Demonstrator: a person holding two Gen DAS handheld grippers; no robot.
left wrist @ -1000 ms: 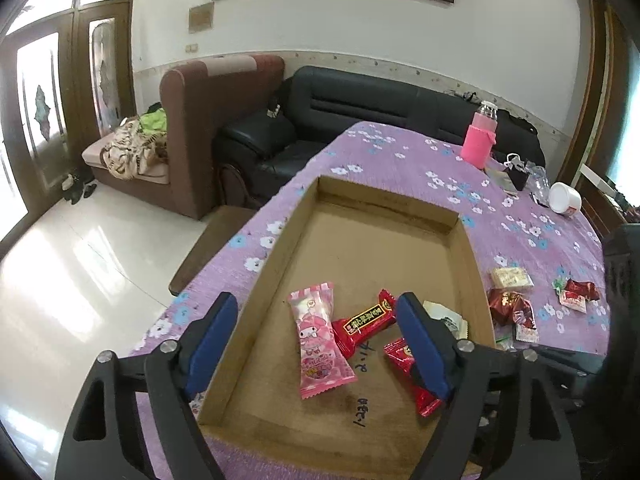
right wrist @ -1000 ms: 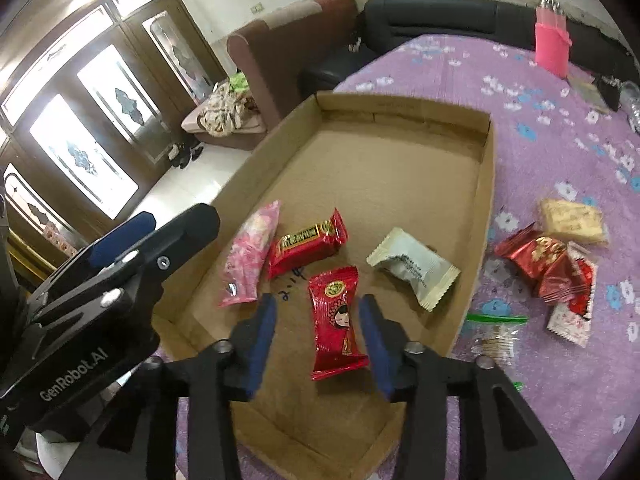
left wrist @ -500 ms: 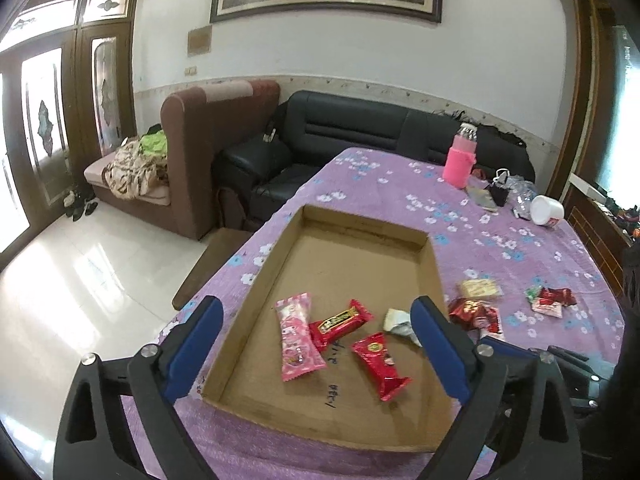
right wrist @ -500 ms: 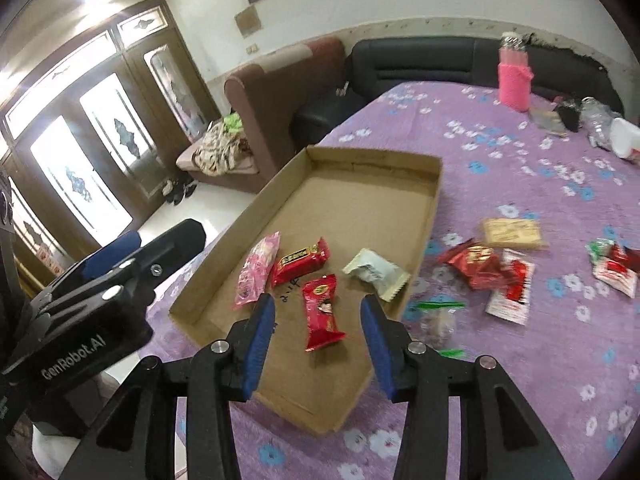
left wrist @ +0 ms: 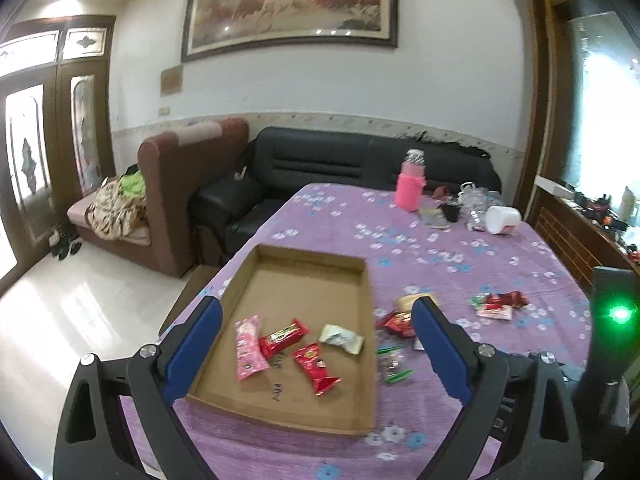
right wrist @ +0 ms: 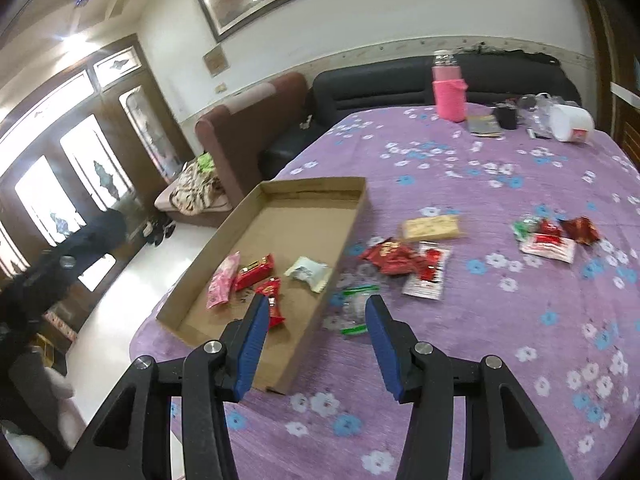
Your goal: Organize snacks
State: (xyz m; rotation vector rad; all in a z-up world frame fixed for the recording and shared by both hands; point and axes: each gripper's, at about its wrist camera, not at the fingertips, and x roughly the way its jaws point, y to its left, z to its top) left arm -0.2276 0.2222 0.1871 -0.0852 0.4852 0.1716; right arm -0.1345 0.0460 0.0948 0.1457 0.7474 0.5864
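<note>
A shallow cardboard tray (left wrist: 304, 276) (right wrist: 296, 220) lies on the purple flowered table. In it are a pink packet (left wrist: 249, 346), a red bar (left wrist: 283, 336), a red packet (left wrist: 316, 368) and a white packet (left wrist: 342, 338). Loose on the cloth to its right lie a clear green-edged packet (right wrist: 354, 304), red packets (right wrist: 390, 258), a beige cracker pack (right wrist: 434, 227) and a farther small heap (right wrist: 554, 236). My left gripper (left wrist: 316, 308) hangs open and wide above the tray's near end, holding nothing. My right gripper (right wrist: 317, 300) hovers over the tray's near right corner, its jaws opening and empty.
At the table's far end stand a pink bottle (left wrist: 410, 188), a white cup on its side (left wrist: 502, 220) and small clutter. Beyond are a black sofa (left wrist: 320, 168) and a brown armchair (left wrist: 180, 184). The table's left edge drops to a tiled floor.
Both grippers have drawn back and up from the tray, so more of the table shows. The left jaws have spread wider, the right ones slightly. The snacks have not moved.
</note>
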